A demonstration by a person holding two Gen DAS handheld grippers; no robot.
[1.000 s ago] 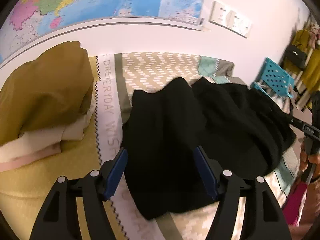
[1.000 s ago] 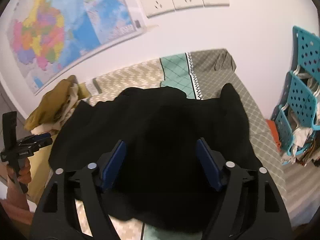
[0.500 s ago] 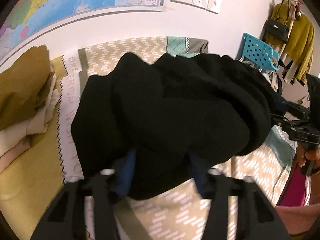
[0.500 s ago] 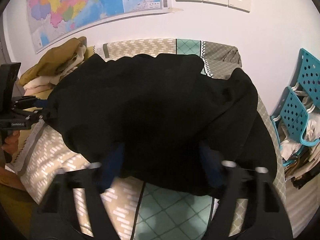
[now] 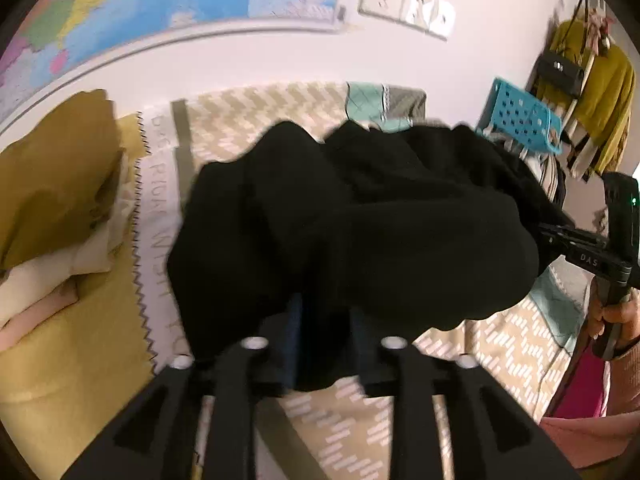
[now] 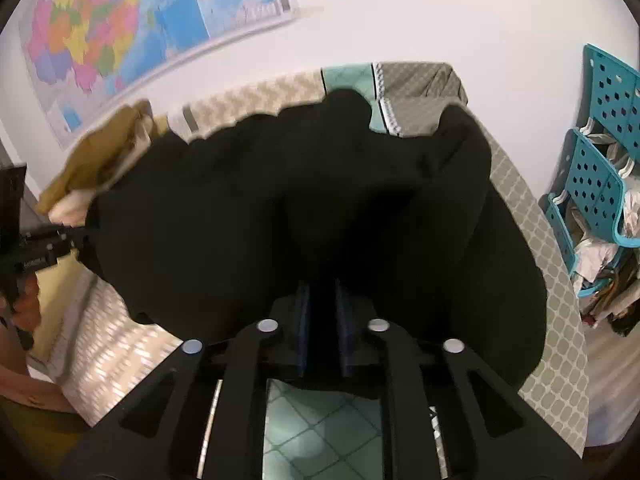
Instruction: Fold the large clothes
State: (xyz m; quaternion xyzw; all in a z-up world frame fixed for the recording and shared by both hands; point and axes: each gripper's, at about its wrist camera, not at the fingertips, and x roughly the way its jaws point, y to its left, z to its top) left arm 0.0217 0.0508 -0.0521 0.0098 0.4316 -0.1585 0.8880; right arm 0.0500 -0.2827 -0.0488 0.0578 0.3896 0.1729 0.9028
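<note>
Now black garment (image 6: 304, 208) bunched between both clamped hand-held grippers, left (image 5: 326, 344), right (image 6: 323, 320).

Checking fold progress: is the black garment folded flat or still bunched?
Bunched: the black fabric garment hangs in loose humps over the patterned bedspread, both grippers clamping its near edge.

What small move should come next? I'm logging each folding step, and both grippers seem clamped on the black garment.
Probably carry the gripped edge forward toward the wall. The left gripper and right gripper are each shut on the black garment, which is bunched and lifted off the bedspread, so the fold looks unfinished.
</note>
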